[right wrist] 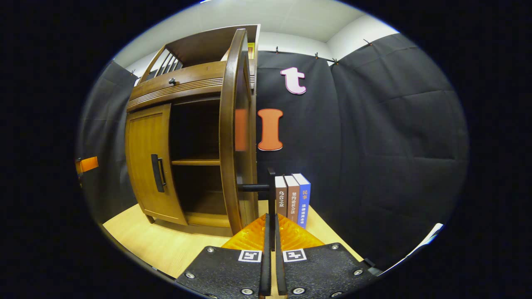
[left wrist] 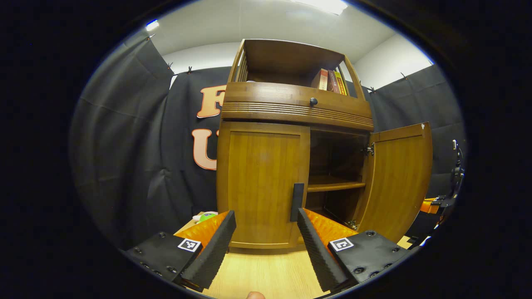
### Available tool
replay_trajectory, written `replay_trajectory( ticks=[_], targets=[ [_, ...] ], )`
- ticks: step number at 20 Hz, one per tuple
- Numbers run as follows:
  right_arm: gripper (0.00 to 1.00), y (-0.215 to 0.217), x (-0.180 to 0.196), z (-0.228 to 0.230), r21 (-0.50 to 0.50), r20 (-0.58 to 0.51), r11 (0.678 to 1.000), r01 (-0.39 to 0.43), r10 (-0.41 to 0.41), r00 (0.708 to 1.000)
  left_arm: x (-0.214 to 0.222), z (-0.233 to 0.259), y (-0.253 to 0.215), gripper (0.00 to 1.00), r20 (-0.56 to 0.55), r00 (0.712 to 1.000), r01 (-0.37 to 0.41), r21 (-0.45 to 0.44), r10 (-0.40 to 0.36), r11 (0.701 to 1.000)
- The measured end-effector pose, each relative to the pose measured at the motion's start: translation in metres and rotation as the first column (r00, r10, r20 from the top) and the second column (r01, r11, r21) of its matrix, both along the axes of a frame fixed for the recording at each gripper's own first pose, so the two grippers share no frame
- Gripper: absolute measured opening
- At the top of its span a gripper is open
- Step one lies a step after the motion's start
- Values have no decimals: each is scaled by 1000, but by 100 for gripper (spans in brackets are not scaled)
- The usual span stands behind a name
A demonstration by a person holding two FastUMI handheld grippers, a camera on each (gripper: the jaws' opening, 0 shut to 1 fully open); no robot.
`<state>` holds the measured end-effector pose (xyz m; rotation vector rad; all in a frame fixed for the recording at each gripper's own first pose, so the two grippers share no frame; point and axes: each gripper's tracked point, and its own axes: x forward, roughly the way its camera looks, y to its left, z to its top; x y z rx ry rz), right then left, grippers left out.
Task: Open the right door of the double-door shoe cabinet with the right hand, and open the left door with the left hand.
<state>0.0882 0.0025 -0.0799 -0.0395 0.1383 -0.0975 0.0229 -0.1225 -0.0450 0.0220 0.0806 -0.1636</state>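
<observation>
The wooden shoe cabinet [left wrist: 297, 106] stands on a light wood table. Its left door [left wrist: 262, 182] is closed, with a black vertical handle [left wrist: 297, 202] at its right edge. My left gripper [left wrist: 264, 245] is open just in front of this door, and its right finger's tip sits right beside the handle. The right door [left wrist: 399, 182] is swung wide open, baring a shelf [left wrist: 334, 185]. In the right gripper view that door [right wrist: 228, 137] shows edge-on, and my right gripper [right wrist: 271, 232] is shut on its black handle [right wrist: 271, 191].
Three upright books [right wrist: 293, 199] stand on the table to the right of the cabinet, near the right gripper. More books [left wrist: 330, 81] sit in the cabinet's top compartment above a drawer with a knob [left wrist: 313, 101]. A small green and white object [left wrist: 206, 216] lies left of the cabinet.
</observation>
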Motion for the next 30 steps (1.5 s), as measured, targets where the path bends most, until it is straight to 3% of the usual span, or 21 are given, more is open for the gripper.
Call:
replay_trajectory(
  ticks=[1,2,4,10,12,13,14,15,18,19,21,22,23,25,29,30],
  targets=[
    [15,-4,-1,0,7,2,1000,15,-15,1000,4,-1,-4,96,-1,1000,4,-3,-4,1000],
    [4,-10,-5,2,1,12,999,42,-42,999,7,-2,-8,96,-1,1000,7,-4,-7,1000],
    [0,-23,-8,11,-27,41,996,80,-79,996,16,-6,-15,95,0,1000,15,-2,-15,1000],
    [4,-24,-16,17,5,69,997,79,-79,994,50,-29,-44,99,-24,999,38,-6,-38,999],
    [25,-23,-20,19,14,70,997,77,-78,994,63,-32,-58,95,-30,998,54,-25,-55,998],
    [28,-23,-21,20,14,71,997,78,-79,994,74,-37,-66,99,-32,997,65,-30,-66,997],
    [44,-24,-22,23,15,76,997,79,-80,994,84,-39,-72,99,-35,996,76,-34,-77,997],
    [49,-24,-21,22,17,79,997,78,-79,994,95,-43,-76,97,-43,996,79,-35,-81,996],
    [77,-22,-20,23,11,90,998,66,-67,994,122,-58,-85,95,-55,996,75,-13,-76,997],
    [69,-23,-20,25,9,95,998,67,-68,993,131,-61,-88,95,-53,995,80,-9,-80,997],
    [91,-25,-21,26,10,104,998,68,-69,992,145,-69,-95,96,-64,994,87,1,-87,996],
    [95,-24,-24,28,17,109,998,64,-66,992,151,-73,-97,96,-67,994,83,7,-83,997],
    [96,-23,-25,28,27,112,998,61,-64,992,159,-76,-100,96,-66,995,82,10,-81,997],
    [88,-23,-26,28,42,116,998,56,-61,991,172,-80,-105,95,-56,994,89,5,-89,996],
    [89,-26,-28,27,58,117,997,56,-62,991,189,-92,-109,96,-79,993,84,-2,-84,996],
    [100,-28,-29,27,57,118,997,59,-65,991,193,-94,-108,95,-80,994,80,7,-79,997]
  ],
)
